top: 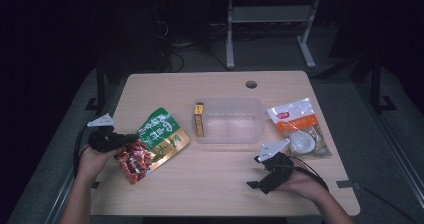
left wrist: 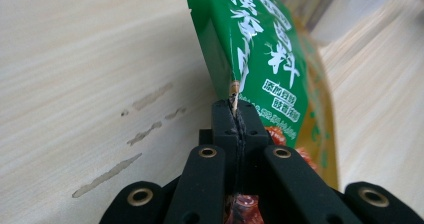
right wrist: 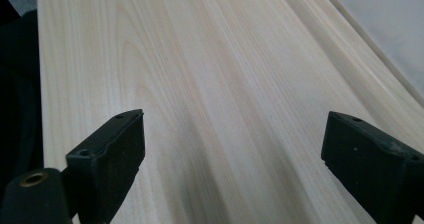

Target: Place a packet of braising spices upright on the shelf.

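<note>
- High view: the left gripper (top: 131, 139) sits at the near left of the table (top: 215, 184), held in the person's left hand (top: 92, 161), and its jaws pinch the edge of a green snack bag (top: 157, 136).
- The snack bag is green and gold at its far end and red at its near end; it lies slanted, just left of a clear plastic bin (top: 230, 120) at the middle of the table.
- A small yellow box (top: 199, 119) stands upright inside the bin against its left wall.
- A clear pouch with an orange label (top: 299, 126) lies to the right of the bin, apart from it.
- The right gripper (top: 257, 176) rests low at the near right of the table in the right hand (top: 300, 184), with nothing between its jaws.
- Left gripper view: the two black jaws are pressed together on the thin side seam of the snack bag (left wrist: 265, 59), which rises tilted above the pale wood; its red part shows beneath the jaws.
- Right gripper view: the jaws stand spread wide apart over bare table (right wrist: 225, 84), holding nothing.
</note>
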Available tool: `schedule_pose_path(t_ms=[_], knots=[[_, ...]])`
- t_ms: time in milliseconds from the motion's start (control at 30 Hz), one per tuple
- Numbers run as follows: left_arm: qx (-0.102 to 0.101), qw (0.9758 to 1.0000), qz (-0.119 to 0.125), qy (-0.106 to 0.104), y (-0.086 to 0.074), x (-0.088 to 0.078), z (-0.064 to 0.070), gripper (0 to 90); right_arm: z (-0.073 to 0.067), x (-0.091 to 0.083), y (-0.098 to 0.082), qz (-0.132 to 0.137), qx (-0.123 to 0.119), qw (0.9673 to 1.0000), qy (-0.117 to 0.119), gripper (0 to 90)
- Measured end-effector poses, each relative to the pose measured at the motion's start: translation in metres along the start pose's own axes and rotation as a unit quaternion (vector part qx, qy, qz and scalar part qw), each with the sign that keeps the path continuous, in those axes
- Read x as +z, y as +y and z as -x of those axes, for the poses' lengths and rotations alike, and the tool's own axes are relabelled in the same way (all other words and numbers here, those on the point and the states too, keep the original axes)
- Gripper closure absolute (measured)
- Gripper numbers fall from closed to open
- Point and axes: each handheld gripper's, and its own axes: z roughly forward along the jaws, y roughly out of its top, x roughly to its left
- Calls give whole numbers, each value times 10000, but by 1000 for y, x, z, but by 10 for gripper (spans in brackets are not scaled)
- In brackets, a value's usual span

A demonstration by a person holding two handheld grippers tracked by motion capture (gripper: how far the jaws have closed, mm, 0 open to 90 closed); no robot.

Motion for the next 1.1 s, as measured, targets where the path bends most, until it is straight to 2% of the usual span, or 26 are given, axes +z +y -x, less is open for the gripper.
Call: schedule_pose_path(t_ms=[67, 133, 167, 333, 433, 600, 733, 867, 1100], knots=[[23, 9999, 125, -29, 2, -7, 4, 895, -1, -2, 1, 95, 142, 9998, 32, 97], [39, 9996, 262, -58, 5, -12, 8, 895, 1, -4, 1, 157, 89, 9998, 3, 97], [63, 9995, 317, -75, 6, -15, 10, 896, 0, -5, 1, 198, 175, 9997, 4, 97], [155, 9981, 582, -155, 13, -29, 23, 895, 0, -7, 2, 311, 176, 9994, 20, 98], [221, 9973, 648, -250, 15, -33, 32, 895, 0, -9, 3, 390, 209, 9990, 44, 99], [383, 9968, 620, -338, 19, -36, 48, 895, 1, -10, 4, 494, 294, 9983, 106, 98], [499, 9956, 648, -448, 21, -36, 61, 896, 1, -11, 6, 565, 327, 9977, 178, 101], [655, 9938, 606, -666, 26, -31, 75, 895, 0, -12, 7, 661, 353, 9969, 223, 125], [1008, 9876, 570, -1063, 40, -12, 109, 896, 0, -17, 10, 876, 447, 9946, 337, 144]])
